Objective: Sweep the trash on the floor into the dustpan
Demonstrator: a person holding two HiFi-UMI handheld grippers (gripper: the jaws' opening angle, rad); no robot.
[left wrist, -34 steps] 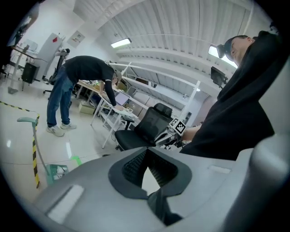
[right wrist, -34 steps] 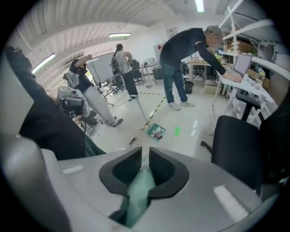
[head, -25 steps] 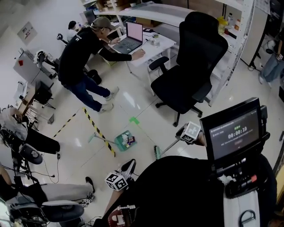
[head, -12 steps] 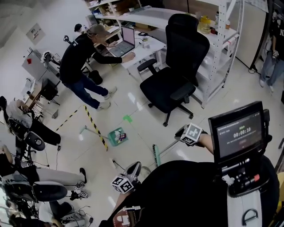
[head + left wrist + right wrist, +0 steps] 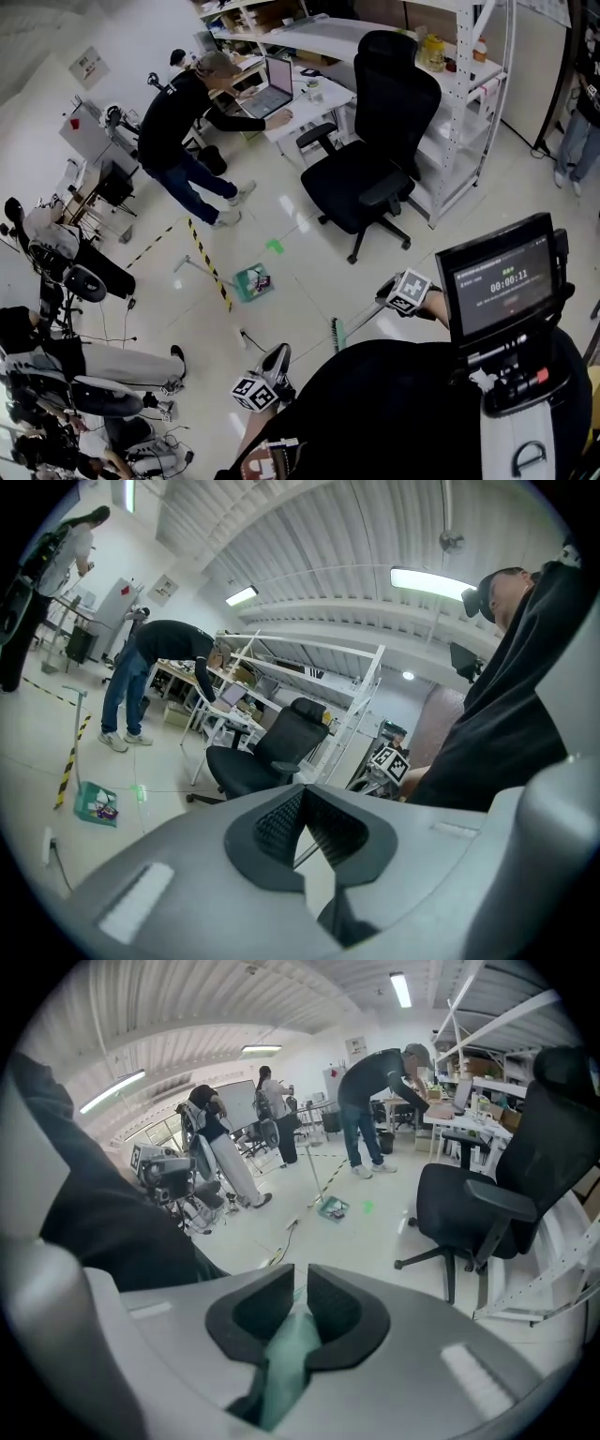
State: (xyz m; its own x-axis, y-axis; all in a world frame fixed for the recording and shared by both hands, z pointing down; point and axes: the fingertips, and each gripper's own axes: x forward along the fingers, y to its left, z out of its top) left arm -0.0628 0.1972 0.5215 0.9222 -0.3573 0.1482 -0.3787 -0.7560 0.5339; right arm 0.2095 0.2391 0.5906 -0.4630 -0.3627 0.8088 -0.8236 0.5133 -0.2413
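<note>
Head view looks steeply down on a pale, glossy floor (image 5: 309, 274). A green dustpan (image 5: 249, 282) lies left of centre. Small bits of trash (image 5: 262, 278) sit inside it, and its long handle runs off to the left. The dustpan lies just beside a strip of yellow-and-black tape (image 5: 208, 264) stuck to the floor.

Well apart from the dustpan, lower and to the right, is the green bristle head of a broom (image 5: 336, 334). Its handle slants up to the right, toward the marker cube at the right middle of the frame. In the right gripper view, the right tool (image 5: 300, 1283) pinches the green broom handle between its two dark pads.

The left tool (image 5: 300, 794) sits at the bottom centre of the head view, close to the wearer's dark clothing. In the left gripper view its pads are pressed together at the tips, with nothing between them.

A black office chair (image 5: 373, 155) stands at upper centre beside a white worktop (image 5: 305, 105). There a person (image 5: 183, 131) in dark clothes bends over an open laptop (image 5: 270, 89).
</note>
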